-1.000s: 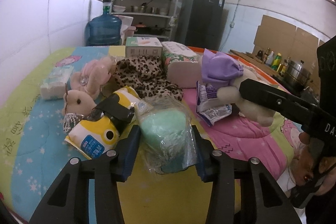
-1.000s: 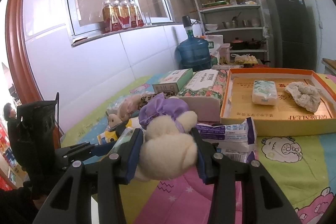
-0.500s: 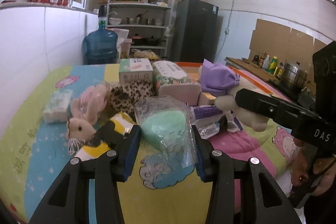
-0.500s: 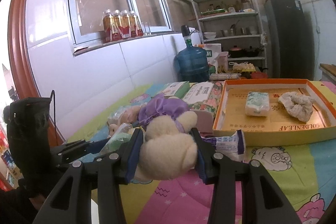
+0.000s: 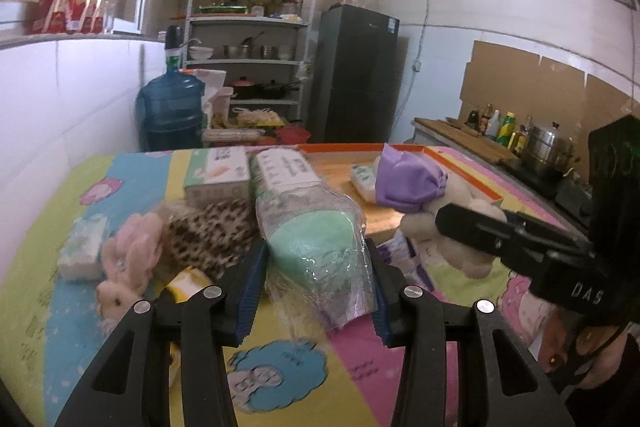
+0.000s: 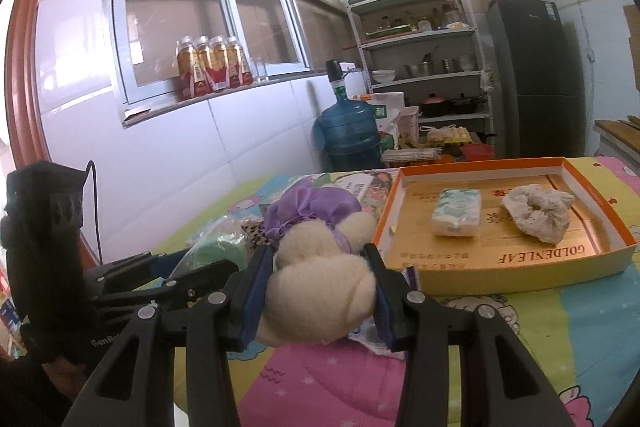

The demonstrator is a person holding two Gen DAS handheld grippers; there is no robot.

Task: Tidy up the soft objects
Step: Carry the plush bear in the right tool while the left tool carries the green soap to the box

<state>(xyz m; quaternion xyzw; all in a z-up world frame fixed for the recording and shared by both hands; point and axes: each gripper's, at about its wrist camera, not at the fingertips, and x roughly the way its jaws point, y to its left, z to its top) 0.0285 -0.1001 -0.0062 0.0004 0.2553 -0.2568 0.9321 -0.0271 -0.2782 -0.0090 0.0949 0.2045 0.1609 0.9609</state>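
My left gripper (image 5: 314,291) is shut on a green sponge in a clear plastic bag (image 5: 316,243) and holds it above the table. My right gripper (image 6: 318,301) is shut on a cream plush toy with a purple cap (image 6: 320,267), lifted off the cloth; this toy also shows in the left wrist view (image 5: 416,187). An orange-rimmed cardboard tray (image 6: 516,271) lies ahead on the right and holds a tissue pack (image 6: 456,213) and a white scrunchie (image 6: 536,213).
On the colourful cloth lie a pink plush rabbit (image 5: 128,259), a leopard-print cloth (image 5: 212,231), two tissue boxes (image 5: 218,175), a small tissue pack (image 5: 82,251) and a yellow packet (image 5: 188,283). A blue water jug (image 5: 170,115) and shelves stand behind.
Both grippers have risen and moved forward toward the tray, each still holding its object. The bagged sponge is now well above the yellow packet.
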